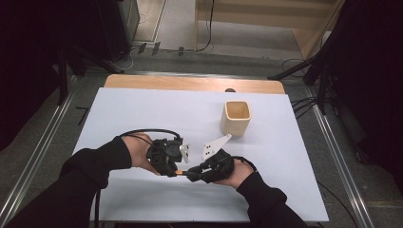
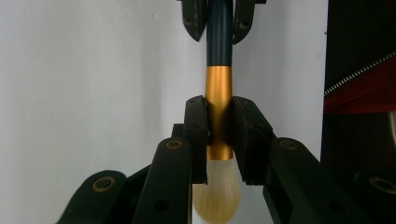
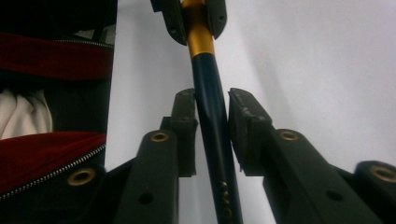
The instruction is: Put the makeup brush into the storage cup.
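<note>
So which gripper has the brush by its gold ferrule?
The left gripper: its pads clamp the makeup brush on the gold band beside the bristles. The right gripper closes on the dark blue handle.

The white-covered table (image 1: 142,109) lies bare across its whole left half and along the far edge, so a hand can pass there freely. The one standing obstacle is the square pale wooden cup (image 1: 235,118), upright on the far right part of the table, just beyond the right gripper (image 1: 190,174). Between that cup and the table's right edge a bare strip stays open. At the near middle, the left gripper (image 1: 177,171) and the right gripper face each other close together, joined by the dark-handled makeup brush with a gold ferrule (image 1: 181,172), which bars the way between them.
</note>
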Available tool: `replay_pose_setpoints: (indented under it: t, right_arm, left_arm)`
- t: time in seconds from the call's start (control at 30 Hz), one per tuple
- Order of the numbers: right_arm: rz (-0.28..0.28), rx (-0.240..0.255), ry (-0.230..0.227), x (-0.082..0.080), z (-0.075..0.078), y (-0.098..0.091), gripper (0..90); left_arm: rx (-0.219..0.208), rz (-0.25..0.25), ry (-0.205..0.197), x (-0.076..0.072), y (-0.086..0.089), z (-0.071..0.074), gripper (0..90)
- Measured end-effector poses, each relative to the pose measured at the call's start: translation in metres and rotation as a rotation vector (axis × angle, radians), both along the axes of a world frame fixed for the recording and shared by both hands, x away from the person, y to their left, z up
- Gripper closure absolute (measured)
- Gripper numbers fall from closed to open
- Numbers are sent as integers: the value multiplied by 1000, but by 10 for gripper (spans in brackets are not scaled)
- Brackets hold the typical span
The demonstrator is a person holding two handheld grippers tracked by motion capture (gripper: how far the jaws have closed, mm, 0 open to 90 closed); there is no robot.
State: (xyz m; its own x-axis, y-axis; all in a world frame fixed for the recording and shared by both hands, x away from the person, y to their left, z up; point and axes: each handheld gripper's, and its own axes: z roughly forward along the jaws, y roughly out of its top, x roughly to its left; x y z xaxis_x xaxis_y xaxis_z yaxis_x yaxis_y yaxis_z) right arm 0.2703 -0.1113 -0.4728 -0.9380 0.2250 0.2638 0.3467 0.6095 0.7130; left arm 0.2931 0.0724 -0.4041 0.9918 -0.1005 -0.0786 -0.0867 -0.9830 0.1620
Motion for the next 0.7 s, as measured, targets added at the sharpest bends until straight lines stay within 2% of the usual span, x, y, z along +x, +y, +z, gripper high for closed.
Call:
replay_pose_setpoints:
  t: [0.07, 0.3, 0.43, 0.57, 0.63, 0.67, 0.7]
  right_arm:
    - [5, 0, 1, 0, 0, 1, 757]
    - [34, -1, 9, 0, -2, 1, 781]
    - [47, -6, 2, -1, -1, 1, 787]
    - [50, 1, 0, 0, 0, 0, 791]
    - [46, 3, 0, 0, 0, 0, 791]
    - [47, 2, -1, 0, 1, -1, 791]
    - [47, 2, -1, 0, 1, -1, 791]
  left_arm:
    - [-9, -4, 3, -1, -1, -1, 776]
    - [1, -15, 11, -2, -1, -3, 775]
    - [-18, -23, 15, -2, 0, -3, 774]
    - [-15, -31, 13, -1, 1, -2, 771]
    - [-21, -30, 9, 0, 1, -2, 762]
    - [-19, -11, 32, 2, 1, -1, 754]
    - [-19, -11, 32, 2, 1, -1, 702]
